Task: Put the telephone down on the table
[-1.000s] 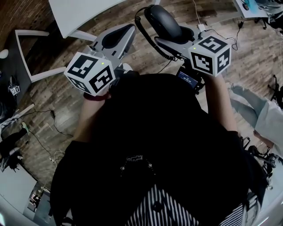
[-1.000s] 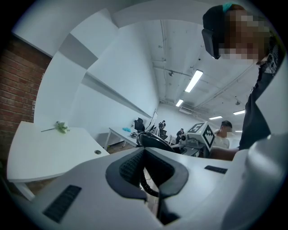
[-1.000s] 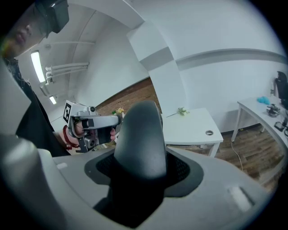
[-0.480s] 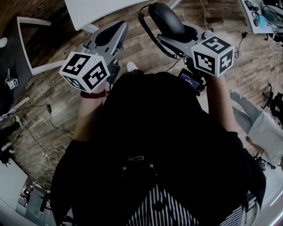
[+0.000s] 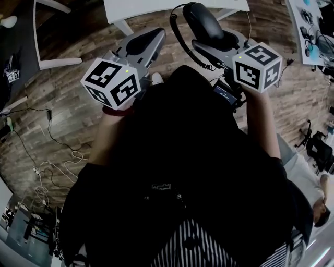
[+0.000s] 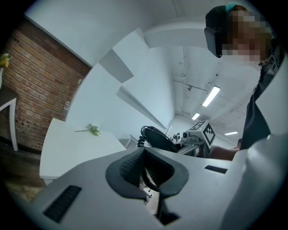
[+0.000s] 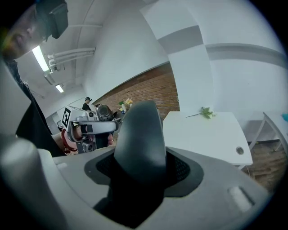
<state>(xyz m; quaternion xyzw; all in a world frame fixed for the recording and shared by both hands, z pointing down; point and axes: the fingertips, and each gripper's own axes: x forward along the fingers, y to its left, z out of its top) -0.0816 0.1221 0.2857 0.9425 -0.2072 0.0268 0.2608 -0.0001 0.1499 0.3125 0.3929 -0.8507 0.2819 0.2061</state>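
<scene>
Head view: right gripper clamped on the telephone handset, held up in the air. Coiled cord hangs from the handset's far end and runs back under the gripper. Handset sits just at the near edge of the white table, not on it. Left gripper is beside it, over wood floor.

Left gripper view: jaw tips together, nothing btwn them. Handset is off to the right, well apart. Table ahead w/ a green sprig.

Right gripper view: jaws spread to the handset's width, pads tight on both sides, dark body sticking up btwn them. Table beyond and below.

Vs 0.5 s ago: table edge now directly beyond the handset; grip unchanged.
</scene>
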